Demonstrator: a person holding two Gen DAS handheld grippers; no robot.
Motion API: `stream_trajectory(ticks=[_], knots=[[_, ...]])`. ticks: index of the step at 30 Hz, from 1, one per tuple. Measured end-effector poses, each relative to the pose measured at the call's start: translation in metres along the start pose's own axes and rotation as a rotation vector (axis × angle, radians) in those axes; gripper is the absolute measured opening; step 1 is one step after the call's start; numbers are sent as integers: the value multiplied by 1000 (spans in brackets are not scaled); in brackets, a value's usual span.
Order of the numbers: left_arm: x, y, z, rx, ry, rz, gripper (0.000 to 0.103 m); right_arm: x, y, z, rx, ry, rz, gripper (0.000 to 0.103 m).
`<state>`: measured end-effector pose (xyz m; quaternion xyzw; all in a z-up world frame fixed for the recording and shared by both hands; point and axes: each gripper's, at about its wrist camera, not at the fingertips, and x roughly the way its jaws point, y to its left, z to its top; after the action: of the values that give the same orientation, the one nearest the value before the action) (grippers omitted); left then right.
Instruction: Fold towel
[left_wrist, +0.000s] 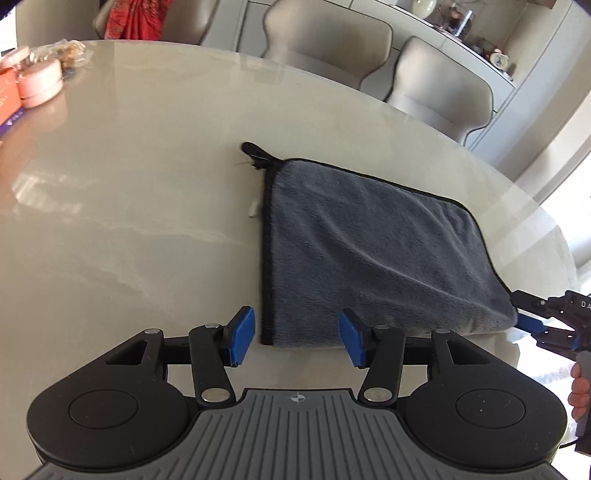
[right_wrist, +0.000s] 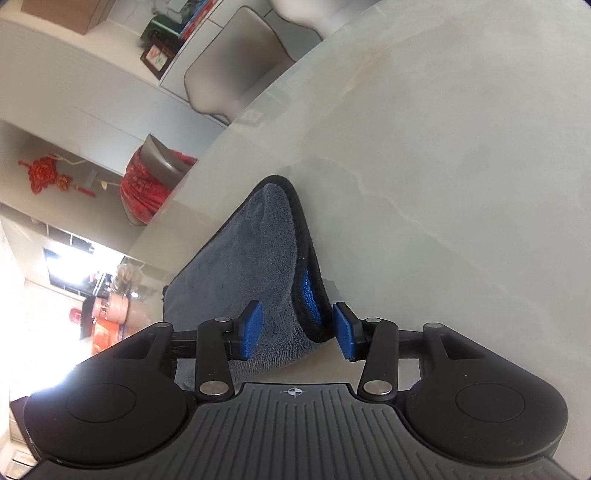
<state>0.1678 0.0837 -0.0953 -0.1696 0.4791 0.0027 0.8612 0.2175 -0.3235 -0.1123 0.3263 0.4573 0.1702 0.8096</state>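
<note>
- Left gripper (left_wrist: 297, 341): the jaws stand apart with nothing pressed between them. The blue pads (left_wrist: 242, 334) straddle the near-left corner of the towel without touching it.
- Right gripper (right_wrist: 297, 328): the jaws stand apart. The black-bound corner of the towel lies in the gap, raised in a soft fold; neither pad presses on it. The pad at 3 o'clock sits just beside the binding.
- In the left wrist view, the right gripper (left_wrist: 532, 314) enters at 4 o'clock and meets the near-right corner of the towel. A hand (left_wrist: 580, 391) grips its handle at the frame edge.
- Microfiber towel (left_wrist: 373, 254): grey, edged in black, folded into a rough square. It lies on the table ahead of the left gripper, toward 1 o'clock. A black hanging loop (left_wrist: 253, 149) projects from its far-left corner at 11 o'clock.
- Table (left_wrist: 129, 206): a glossy, pale marble-pattern top with a rounded edge.
- Pink round containers (left_wrist: 37, 83): stacked at 10 o'clock near the far-left table edge, well apart from the towel.
- Beige chairs (left_wrist: 328, 33): set beyond the table at 12 to 1 o'clock.
- A red cloth (left_wrist: 135, 18) hangs over a chair at 11 o'clock.
</note>
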Motion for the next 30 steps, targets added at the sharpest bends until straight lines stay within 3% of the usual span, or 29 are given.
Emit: stream_trajectory(ticks=[6,11,12,14,15,19,30], knots=[[13,13,2,-103,77,-38,59,-2,3,-3,-56,13,9,34],[20,15,6,-144,68,-65,62,-4,1,-3,-63,18,16,31],[22,15,7,-150,66,-72,59,-4,1,-2,-63,17,16,30],[24,16,7,-148,57,-83,37,-3,0,-1,-62,17,16,26],[25,16,8,-146,53,-87,17,-3,0,0,-63,16,17,24],[28,23,6,-158,55,-82,15,-1,0,3,-82,17,18,15],[8,18,14,-70,51,-81,14,-15,0,10,-137,22,16,9]])
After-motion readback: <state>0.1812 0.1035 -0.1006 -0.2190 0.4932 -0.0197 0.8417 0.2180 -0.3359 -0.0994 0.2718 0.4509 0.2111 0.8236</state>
